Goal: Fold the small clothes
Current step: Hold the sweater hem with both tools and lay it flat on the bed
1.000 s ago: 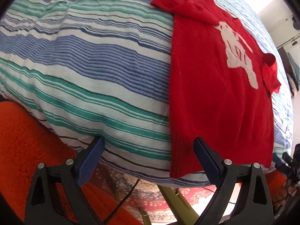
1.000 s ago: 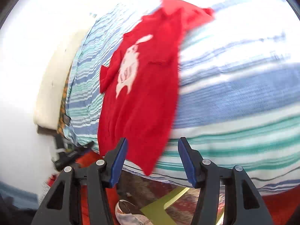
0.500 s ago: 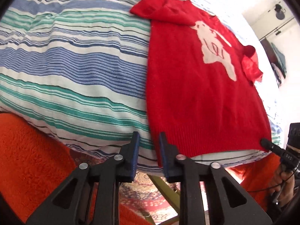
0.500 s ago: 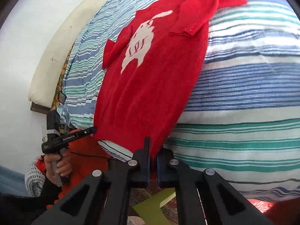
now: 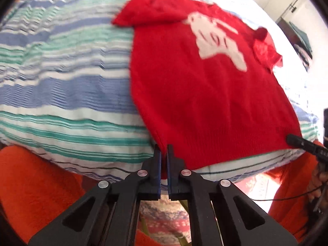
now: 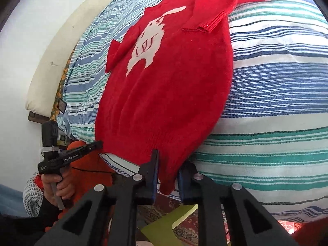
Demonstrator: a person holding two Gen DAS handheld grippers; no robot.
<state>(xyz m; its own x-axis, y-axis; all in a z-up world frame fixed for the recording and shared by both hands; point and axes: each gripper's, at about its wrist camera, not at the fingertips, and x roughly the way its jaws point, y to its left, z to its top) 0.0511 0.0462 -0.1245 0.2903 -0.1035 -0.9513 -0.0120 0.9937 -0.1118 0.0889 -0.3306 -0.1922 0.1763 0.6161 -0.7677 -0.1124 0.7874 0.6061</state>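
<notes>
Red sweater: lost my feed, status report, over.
Left gripper shut on sweater hem corner. Right gripper shut on other corner. Sweater flat on striped bed. Nothing in the way.

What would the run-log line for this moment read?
phase: grasp hem | left tool: shut on red sweater corner | right tool: shut on opposite corner | sweater: flat on striped bedding

A bed covered in blue, green and white stripes carries a red sweater, spread flat with its hem at the bed's near edge, white figure facing up.
</notes>
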